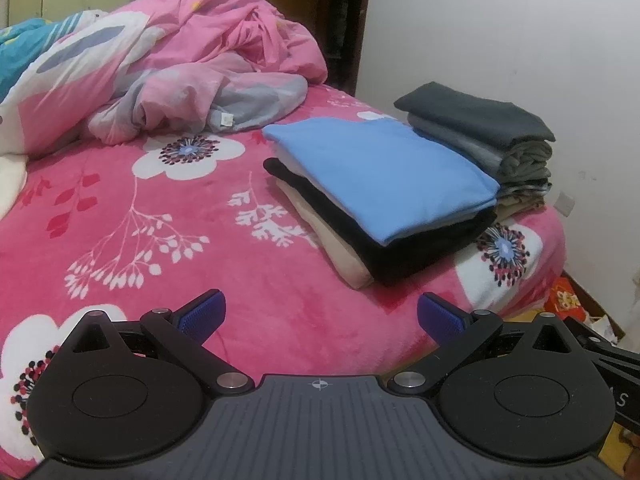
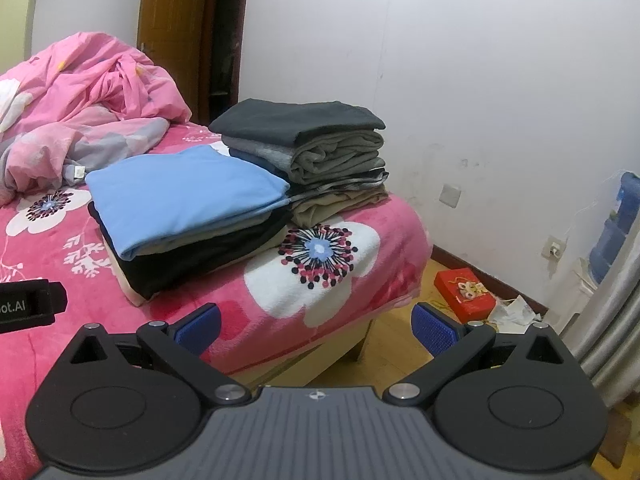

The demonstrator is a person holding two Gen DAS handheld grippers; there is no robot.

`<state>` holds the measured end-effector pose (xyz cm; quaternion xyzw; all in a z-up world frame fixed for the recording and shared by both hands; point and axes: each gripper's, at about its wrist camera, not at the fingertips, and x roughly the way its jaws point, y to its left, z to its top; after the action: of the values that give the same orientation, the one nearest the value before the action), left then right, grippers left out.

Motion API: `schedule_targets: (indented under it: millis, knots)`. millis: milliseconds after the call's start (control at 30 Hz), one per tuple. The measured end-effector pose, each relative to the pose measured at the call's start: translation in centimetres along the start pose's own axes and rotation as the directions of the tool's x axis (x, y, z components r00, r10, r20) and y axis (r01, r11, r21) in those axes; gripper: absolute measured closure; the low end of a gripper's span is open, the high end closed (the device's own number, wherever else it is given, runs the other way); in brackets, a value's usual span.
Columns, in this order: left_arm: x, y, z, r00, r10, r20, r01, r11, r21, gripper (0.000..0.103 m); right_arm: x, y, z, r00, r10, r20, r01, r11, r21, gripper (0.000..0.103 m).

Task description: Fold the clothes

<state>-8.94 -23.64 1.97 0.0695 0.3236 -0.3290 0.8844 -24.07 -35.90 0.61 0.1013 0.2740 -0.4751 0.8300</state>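
Two hand-held grippers are hovering empty: I am holding my left hand-held gripper point(image 1: 321, 312) spread wide over the pink floral bed point(image 1: 160, 240), near the stack topped by a folded blue shirt point(image 1: 380, 172). Beside it, the grey stack point(image 2: 316, 148) is sitting; my right hand-held gripper point(image 2: 316, 322) is gaping too.

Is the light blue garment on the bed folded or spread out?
Folded. The light blue garment lies as a flat rectangle with a doubled edge, on top of a stack of clothes.
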Motion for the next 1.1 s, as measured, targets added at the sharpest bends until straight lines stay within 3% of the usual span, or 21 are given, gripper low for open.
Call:
schedule_targets:
  millis: [1100]
  knots:
    - [0.54, -0.64, -0.26, 1.0, -0.014, -0.022, 0.015, 1.0, 0.022, 0.0, 0.23, -0.16, -0.2, 1.0, -0.017, -0.01, 0.017, 1.0, 0.006, 0.0]
